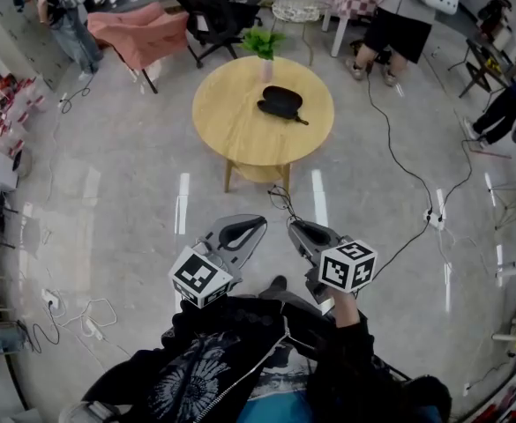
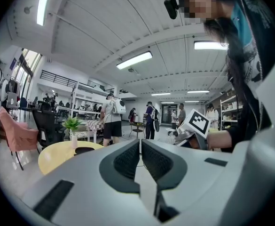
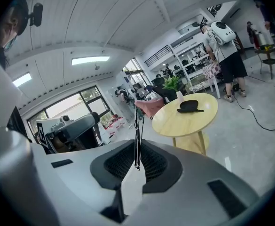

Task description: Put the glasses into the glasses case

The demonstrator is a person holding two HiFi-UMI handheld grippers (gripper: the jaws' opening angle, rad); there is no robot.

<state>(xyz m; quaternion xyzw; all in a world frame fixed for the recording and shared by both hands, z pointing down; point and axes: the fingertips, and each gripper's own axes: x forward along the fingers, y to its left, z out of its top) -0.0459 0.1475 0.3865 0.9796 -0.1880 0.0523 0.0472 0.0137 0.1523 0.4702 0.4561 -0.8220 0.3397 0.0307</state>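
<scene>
The glasses (image 3: 137, 145) are pinched by a thin part between the closed jaws of the right gripper (image 1: 296, 227). The left gripper (image 1: 256, 226), just beside it, has its jaws together and empty. Well ahead, across open floor (image 1: 134, 192), the case (image 1: 280, 102) lies on the round table (image 1: 231, 122), clear of the edges.

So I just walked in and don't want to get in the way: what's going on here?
A person stands back from the round table, holding a gripper in each hand. The right gripper is shut on a thin pair of glasses. The left gripper is shut and empty. The black glasses case lies on the table near a small plant, not yet reached.
</scene>
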